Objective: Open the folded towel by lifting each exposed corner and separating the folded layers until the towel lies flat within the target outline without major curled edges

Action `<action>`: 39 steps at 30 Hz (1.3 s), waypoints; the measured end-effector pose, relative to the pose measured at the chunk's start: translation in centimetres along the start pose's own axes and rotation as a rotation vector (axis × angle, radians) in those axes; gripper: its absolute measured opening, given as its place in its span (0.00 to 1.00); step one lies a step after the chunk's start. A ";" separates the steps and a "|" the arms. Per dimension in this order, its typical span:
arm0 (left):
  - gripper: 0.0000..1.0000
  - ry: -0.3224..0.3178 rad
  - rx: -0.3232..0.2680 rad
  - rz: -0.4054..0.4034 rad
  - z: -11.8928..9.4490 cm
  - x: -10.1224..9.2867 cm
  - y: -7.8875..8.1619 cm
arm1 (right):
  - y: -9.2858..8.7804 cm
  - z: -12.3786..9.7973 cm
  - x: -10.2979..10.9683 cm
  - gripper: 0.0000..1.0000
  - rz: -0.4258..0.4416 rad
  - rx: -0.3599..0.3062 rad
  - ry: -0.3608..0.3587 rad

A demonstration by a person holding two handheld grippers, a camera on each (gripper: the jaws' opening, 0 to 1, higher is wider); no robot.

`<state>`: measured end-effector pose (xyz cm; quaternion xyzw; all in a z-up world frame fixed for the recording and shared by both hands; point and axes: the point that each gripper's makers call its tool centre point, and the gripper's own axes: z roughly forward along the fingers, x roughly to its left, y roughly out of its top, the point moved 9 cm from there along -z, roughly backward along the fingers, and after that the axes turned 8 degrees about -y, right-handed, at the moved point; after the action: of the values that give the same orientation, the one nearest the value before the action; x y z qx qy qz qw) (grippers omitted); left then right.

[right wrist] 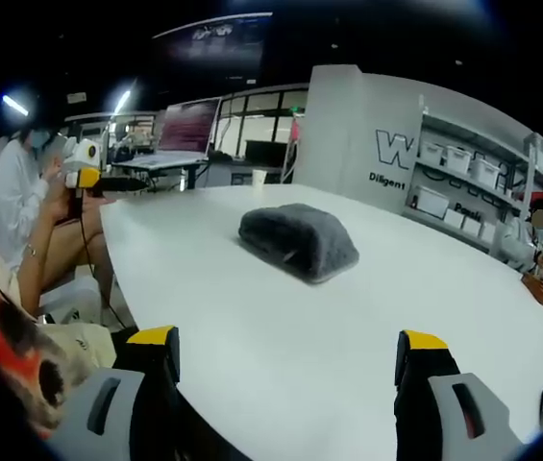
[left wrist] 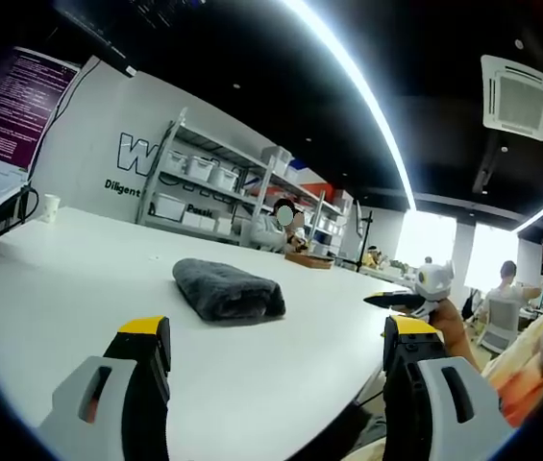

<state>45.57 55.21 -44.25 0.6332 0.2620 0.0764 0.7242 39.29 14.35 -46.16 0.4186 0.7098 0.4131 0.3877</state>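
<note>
Folded grey towel (left wrist: 228,289) on white table (left wrist: 79,288), at 12 o'clock from left gripper (left wrist: 276,351), jaws apart, empty. Right gripper (right wrist: 285,360) likewise wide, towel (right wrist: 298,240) ahead, well apart. Looks soft, light, floppy, plush; best pinch exposed top-layer corner, not bulk.

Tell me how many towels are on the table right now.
1. A single dark grey folded towel lies on the white table, ahead of both open claws; the right gripper view shows the same towel. I can't see any others on the table.
</note>
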 end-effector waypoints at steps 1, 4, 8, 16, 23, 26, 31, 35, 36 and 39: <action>0.90 -0.001 0.001 -0.002 0.2 0.0 0.0 | 0.0 0.0 0.0 0.93 0.002 0.000 -0.001; 0.90 -0.019 0.015 0.009 0.8 -0.4 0.1 | 0.0 0.0 0.0 0.93 0.001 0.000 -0.002; 0.90 -0.025 0.026 0.014 1.2 -0.6 0.1 | 0.0 -0.1 -0.1 0.93 -0.001 -0.001 -0.002; 0.90 -0.015 0.038 0.030 2.3 -0.7 0.6 | 0.1 -0.4 -0.2 0.93 -0.001 -0.006 -0.006; 0.91 -0.045 0.063 0.047 4.4 -1.3 1.0 | 0.2 -0.8 -0.6 0.93 0.002 -0.013 -0.016; 0.90 -0.070 0.063 0.058 5.3 -1.8 1.5 | 0.2 -1.0 -0.7 0.93 0.000 -0.017 -0.021; 0.90 -0.090 0.055 0.075 6.8 -2.1 2.3 | 0.3 -1.4 -0.8 0.93 -0.001 -0.025 -0.029; 0.91 -0.070 0.069 0.114 8.2 -1.9 2.5 | 0.4 -1.6 -0.8 0.93 -0.008 -0.031 -0.021; 0.91 -0.067 0.076 0.120 8.6 -1.9 2.5 | 0.5 -1.6 -0.7 0.93 -0.012 -0.035 -0.016; 0.91 -0.070 0.073 0.111 9.8 -1.9 2.4 | 0.8 -1.9 -0.4 0.93 -0.020 -0.043 -0.007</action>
<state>49.12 46.25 -40.81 0.6752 0.2035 0.0845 0.7040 37.99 13.70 -44.68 0.4045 0.7036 0.4228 0.4033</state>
